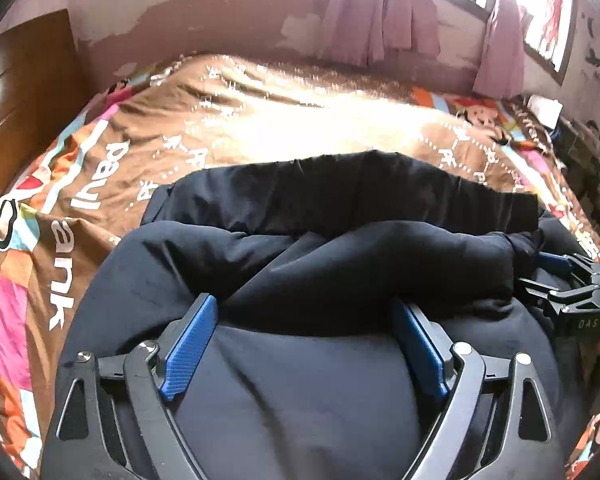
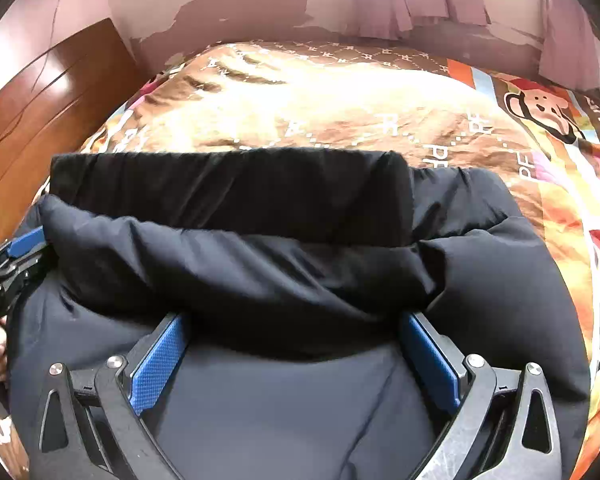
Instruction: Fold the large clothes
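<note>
Covering most of both views, the bed [image 1: 260, 120] wears a brown cover printed with white letters and bright cartoon panels, sunlit across its middle. Behind it stand a pink wall [image 2: 220, 8] with peeling patches, pale purple curtains [image 1: 384, 12] under a bright window, and a wooden cabinet [image 1: 24, 92] at the left.

On the near part of the bed lies the dark navy padded jacket [image 1: 300, 380], puffy and bunched, with a thick roll of its own fabric lying across it and a black ribbed band [image 2: 228, 188] along its far edge.

The left gripper [image 1: 304, 320] rests low on the jacket, its blue fingers [image 1: 188, 348] spread wide on either side of the roll, not clenched on it. The right gripper [image 2: 296, 336] sits just beside it on the same garment, its blue fingers [image 2: 160, 364] likewise spread apart around the roll's near edge.
</note>
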Available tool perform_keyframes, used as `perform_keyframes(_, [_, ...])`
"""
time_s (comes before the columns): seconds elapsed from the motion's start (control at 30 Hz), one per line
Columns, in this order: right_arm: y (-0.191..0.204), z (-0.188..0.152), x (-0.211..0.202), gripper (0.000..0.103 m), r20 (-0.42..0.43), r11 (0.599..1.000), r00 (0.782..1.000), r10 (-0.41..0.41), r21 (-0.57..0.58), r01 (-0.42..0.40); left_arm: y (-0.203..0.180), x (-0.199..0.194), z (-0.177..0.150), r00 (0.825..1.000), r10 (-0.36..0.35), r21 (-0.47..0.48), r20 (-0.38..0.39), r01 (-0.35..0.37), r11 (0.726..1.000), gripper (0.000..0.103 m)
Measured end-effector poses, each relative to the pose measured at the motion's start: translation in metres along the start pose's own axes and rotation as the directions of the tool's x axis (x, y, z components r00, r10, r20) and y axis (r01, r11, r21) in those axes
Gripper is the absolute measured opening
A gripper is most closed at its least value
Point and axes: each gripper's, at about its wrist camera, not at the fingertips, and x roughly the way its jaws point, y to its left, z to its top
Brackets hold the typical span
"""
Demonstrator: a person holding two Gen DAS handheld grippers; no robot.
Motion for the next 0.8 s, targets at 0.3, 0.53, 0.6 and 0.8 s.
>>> perform_keyframes(0.3, [-0.006, -0.004, 0.01, 0.103, 0.005, 1.0, 1.0, 0.016, 0.011, -0.016, 0.004, 0.009, -0.009, 1.0, -0.019, -0.004, -0.009, 0.019, 1.0, 0.092])
perform_keyframes(0.53, [-0.006, -0.012, 0.005, 0.103, 0.049, 0.999, 0.998, 0.038, 0.016, -0.039, 0.002, 0.009, -0.01, 0.999, -0.039, -0.001, -0.005, 0.039, 0.999, 0.094])
perform_keyframes(0.6, [-0.007, -0.013, 0.005, 0.103, 0.054, 0.999, 0.998, 0.044, 0.018, -0.045, 0.003, 0.01, -0.011, 0.999, -0.042, 0.0, -0.002, 0.042, 0.999, 0.095])
perform_keyframes(0.8, [-0.007, -0.016, 0.004, 0.103, 0.069, 0.999, 0.996, 0.051, 0.014, -0.052, 0.003, 0.011, -0.013, 0.999, -0.046, 0.002, -0.002, 0.046, 0.999, 0.096])
